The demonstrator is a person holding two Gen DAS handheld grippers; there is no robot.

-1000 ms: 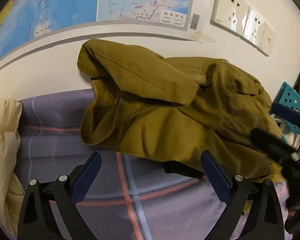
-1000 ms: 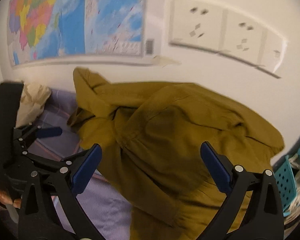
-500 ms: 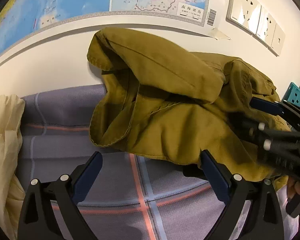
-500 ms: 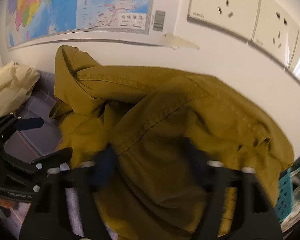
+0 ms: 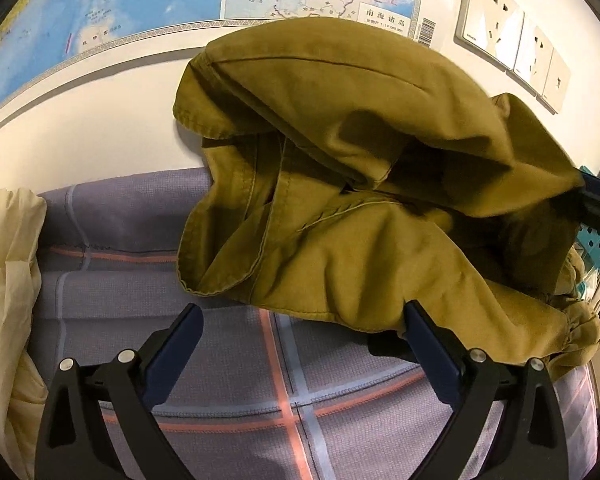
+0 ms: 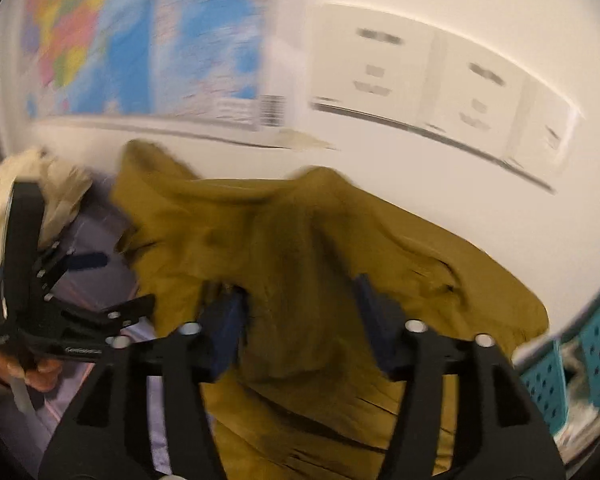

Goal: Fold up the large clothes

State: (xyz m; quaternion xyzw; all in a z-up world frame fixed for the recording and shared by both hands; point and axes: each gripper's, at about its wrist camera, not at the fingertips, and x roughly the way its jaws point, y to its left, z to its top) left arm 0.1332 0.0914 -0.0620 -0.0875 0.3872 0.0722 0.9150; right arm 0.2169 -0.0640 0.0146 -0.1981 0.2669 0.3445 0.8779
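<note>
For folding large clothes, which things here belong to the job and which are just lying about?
Job:
olive jacket
left gripper, open over the bedsheet
right gripper, jacket cloth between its fingers

Lying about:
cream cloth
wall map
wall sockets
teal basket

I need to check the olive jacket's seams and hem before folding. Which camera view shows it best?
The left wrist view: the olive jacket is sharp there, with seams, stitching and hem readable. The right wrist view shows the jacket motion-blurred, partly hidden behind the right gripper.
</note>
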